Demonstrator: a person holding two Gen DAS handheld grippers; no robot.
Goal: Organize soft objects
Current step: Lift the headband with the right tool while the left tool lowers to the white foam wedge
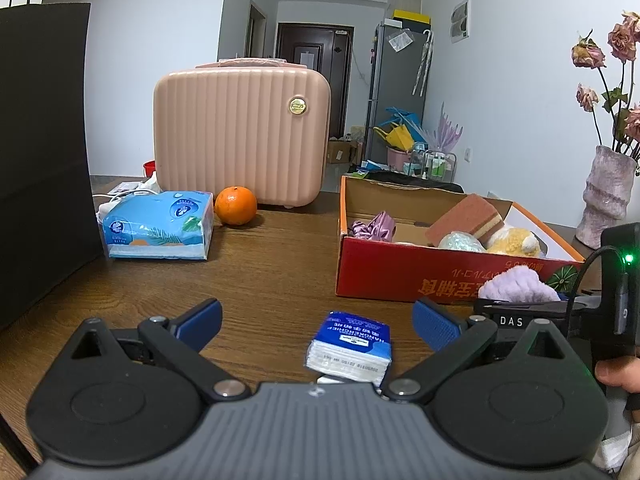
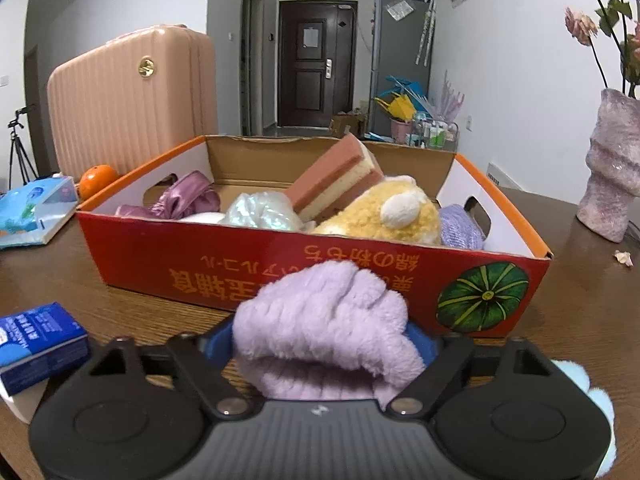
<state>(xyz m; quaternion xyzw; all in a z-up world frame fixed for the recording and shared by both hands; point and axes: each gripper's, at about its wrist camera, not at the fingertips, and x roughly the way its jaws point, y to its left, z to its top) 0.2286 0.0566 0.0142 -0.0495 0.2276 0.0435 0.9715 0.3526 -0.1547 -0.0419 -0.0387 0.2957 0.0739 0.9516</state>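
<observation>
Soft objects are split between the cardboard box [image 2: 256, 258] and the wooden table [image 1: 272, 264] that carries it. From my remote station I read the scene as follows, in descending size.

The pink suitcase [image 1: 240, 132] stands upright at the far side of the table. The box, red-walled with an orange rim, sits to its right, nearer my grippers. Inside it I see a yellow plush toy [image 2: 380, 212], a pink-and-cream sponge [image 2: 336, 178] leaning tilted behind the toy, a pearly crumpled bag [image 2: 260, 212], a purple satin scrunchie [image 2: 180, 200] at the left end and a lilac knit item [image 2: 460, 228] at the right end.

A soft-pack of tissues [image 1: 160, 224] lies left of the box, with an orange [image 1: 235, 205] just beside it, in front of the suitcase.

The lilac fluffy cloth [image 2: 324, 328] is outside the box, directly before its near wall. The right gripper [image 2: 324, 340] has its blue pads pressed against both sides of this cloth, jaws part-way closed on it.

The pocket tissue pack [image 1: 349, 346] lies on the table between the fingers of the left gripper [image 1: 320, 324]. Those jaws stand wide apart and touch nothing.
</observation>
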